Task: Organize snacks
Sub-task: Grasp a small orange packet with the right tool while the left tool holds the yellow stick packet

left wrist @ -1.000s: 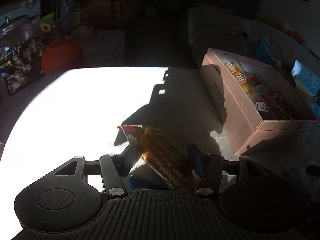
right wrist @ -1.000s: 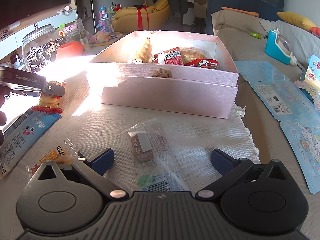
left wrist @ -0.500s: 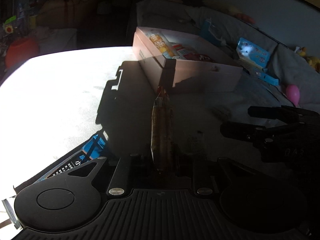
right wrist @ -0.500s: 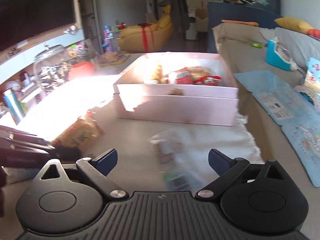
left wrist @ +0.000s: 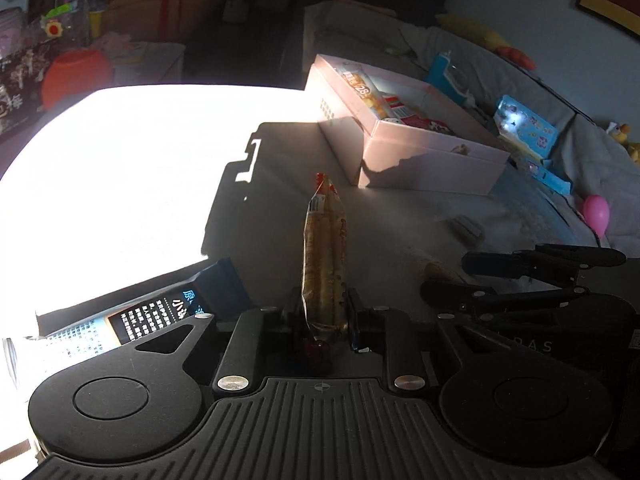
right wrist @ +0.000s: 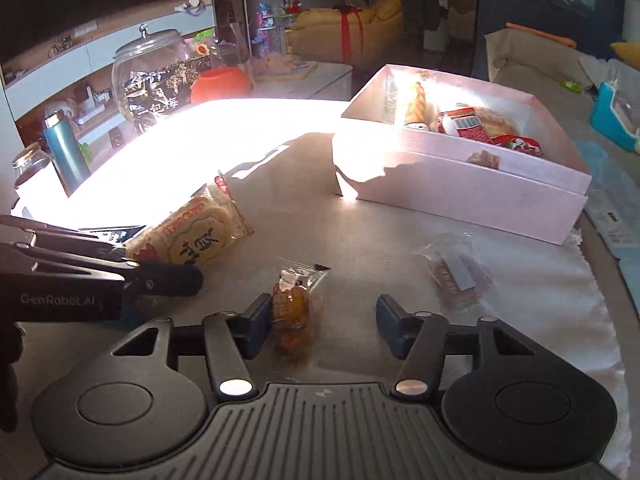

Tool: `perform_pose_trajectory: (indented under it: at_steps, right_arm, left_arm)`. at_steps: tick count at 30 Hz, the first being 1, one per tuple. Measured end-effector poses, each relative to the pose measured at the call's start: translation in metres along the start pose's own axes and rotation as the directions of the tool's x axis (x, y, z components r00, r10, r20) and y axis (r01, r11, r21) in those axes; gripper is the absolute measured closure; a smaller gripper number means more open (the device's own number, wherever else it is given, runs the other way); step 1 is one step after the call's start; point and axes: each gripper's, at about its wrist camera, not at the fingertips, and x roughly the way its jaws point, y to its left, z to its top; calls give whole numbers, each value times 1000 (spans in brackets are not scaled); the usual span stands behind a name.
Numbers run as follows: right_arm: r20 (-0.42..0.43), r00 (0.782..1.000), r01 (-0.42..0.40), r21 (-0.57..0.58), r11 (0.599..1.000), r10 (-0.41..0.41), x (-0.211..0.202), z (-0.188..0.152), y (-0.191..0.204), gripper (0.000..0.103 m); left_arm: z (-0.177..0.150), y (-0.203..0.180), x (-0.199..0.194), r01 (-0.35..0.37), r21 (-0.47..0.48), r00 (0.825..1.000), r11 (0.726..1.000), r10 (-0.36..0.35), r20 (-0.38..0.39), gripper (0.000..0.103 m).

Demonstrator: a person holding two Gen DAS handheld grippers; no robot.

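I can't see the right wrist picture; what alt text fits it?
The right claw is closing around a small amber snack packet on a grey table. Beyond sits an open pink box of snacks.

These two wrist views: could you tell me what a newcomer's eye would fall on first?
A blinding patch of sunlight washes out the table's far left. Right of it sits the open pink box, holding snacks. Nearer, the left gripper pinches a cracker packet, while the right gripper is closing around a small wrapped snack.
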Motion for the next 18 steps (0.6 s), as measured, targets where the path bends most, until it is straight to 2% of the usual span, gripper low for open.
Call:
perform_pose_trajectory:
  at_steps: [2, 5, 7, 9, 12, 15, 18]
  right_arm:
    - [7, 1000, 17, 12, 1000, -17, -5, -5, -11, 48]
    - [21, 1000, -1, 51, 999, 0, -14, -8, -25, 48]
    - [32, 999, 30, 52, 998, -31, -17, -7, -29, 48]
    - [24, 998, 60, 59, 996, -62, -14, -7, -34, 48]
    - [24, 999, 43, 96, 994, -46, -15, -9, -42, 50]
    - [21, 999, 26, 112, 993, -29, -20, -8, -47, 70]
    - [28, 1000, 10, 129, 992, -13, -29, -8, -55, 77]
  left_arm:
    - [0, -5, 2, 20, 10, 1000, 1000, -20, -2, 78]
    - [-3, -15, 3, 68, 35, 997, 997, -68, -20, 78]
    - [-5, -25, 5, 102, 71, 994, 992, -100, -43, 78]
    - [-7, -33, 6, 107, 101, 993, 989, -102, -51, 78]
    - [-6, -35, 8, 101, 102, 994, 990, -96, -53, 78]
    - [-1, -35, 14, 104, 85, 993, 991, -100, -55, 78]
    - [4, -39, 20, 99, 104, 994, 990, -94, -53, 78]
